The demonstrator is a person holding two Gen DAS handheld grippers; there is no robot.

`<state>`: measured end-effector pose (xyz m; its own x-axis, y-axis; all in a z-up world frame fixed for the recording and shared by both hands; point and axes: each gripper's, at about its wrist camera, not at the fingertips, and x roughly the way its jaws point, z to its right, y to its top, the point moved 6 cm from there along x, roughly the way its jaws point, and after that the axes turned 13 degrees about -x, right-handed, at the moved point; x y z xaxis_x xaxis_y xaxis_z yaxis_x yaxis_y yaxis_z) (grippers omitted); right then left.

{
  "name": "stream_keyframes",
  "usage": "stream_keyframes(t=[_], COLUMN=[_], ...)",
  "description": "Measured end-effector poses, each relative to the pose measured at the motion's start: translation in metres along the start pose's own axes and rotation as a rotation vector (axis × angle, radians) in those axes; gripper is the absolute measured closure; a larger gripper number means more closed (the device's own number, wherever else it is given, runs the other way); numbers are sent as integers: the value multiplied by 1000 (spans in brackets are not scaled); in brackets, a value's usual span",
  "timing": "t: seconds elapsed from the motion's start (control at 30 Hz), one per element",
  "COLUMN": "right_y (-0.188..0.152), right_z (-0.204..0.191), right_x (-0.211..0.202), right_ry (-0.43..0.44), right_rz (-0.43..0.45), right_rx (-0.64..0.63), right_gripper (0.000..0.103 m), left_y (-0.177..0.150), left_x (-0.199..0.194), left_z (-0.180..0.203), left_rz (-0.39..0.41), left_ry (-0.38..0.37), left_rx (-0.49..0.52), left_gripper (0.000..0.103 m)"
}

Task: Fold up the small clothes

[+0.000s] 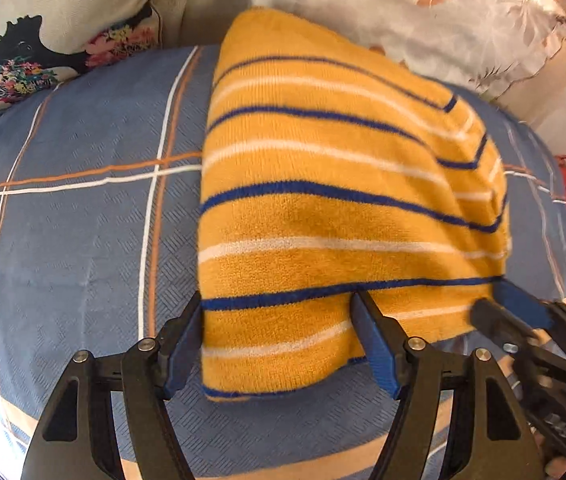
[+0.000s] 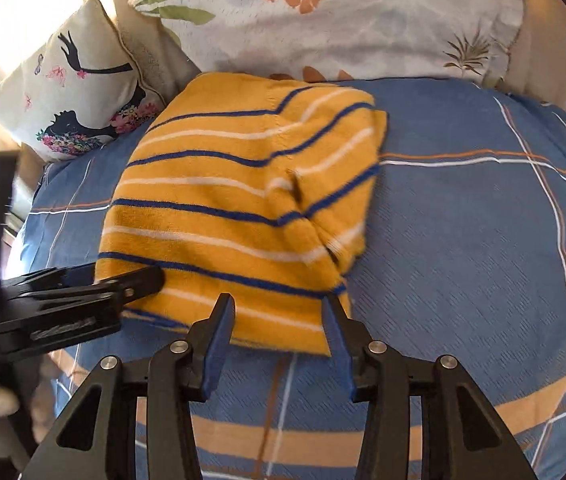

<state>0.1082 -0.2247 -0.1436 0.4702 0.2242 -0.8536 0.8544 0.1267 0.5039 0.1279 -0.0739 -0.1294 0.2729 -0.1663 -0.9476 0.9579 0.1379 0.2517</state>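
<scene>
Left wrist view: the striped yellow sweater [image 1: 335,208] is seen lying folded on the blue checked bedspread [image 1: 75,208], below the floral pillow [image 1: 435,12]. The left hand-held gripper [image 1: 279,320] is spread wide at the sweater's near hem, nothing pinched. The right hand-held gripper [image 2: 279,320] is likewise released, its fingers parted over the near right corner (both hover at the same edge). If the hem were gripped through one layer only, the fold would likely be dragged apart, since the soft knit slides easily.
</scene>
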Motion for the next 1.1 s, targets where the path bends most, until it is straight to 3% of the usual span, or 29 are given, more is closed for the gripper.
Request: stream_keyframes(t=[0.07,0.2,0.57,0.77,0.93,1.03,1.1], right_y=[-6,-21,-42,-56,-64,-65,-66], right_z=[11,28,10,-6,-23,-32,-38], right_x=[-5,-21,-37,-50,-65,-75,-81], right_ry=[-26,-14,3,-8,-23,-42,-57], right_rz=[1,15,23,24,59,81,97], right_rx=[19,63,25,-16,-65,-102,-120], right_gripper=[48,48,47,45,43,43,42], left_y=[0,-8,-48,-71,-81,-81,-80], left_x=[-5,-25,-104,-152,-204,-227,-234], left_z=[-4,-14,-24,-25,-24,-25,-24], left_rz=[-1,29,244,403,630,708,716], left_ry=[-10,-8,42,69,160,201,184], left_rx=[-34,-83,-76,-58,-41,-59,-64], left_gripper=[31,31,31,30,2,0,0])
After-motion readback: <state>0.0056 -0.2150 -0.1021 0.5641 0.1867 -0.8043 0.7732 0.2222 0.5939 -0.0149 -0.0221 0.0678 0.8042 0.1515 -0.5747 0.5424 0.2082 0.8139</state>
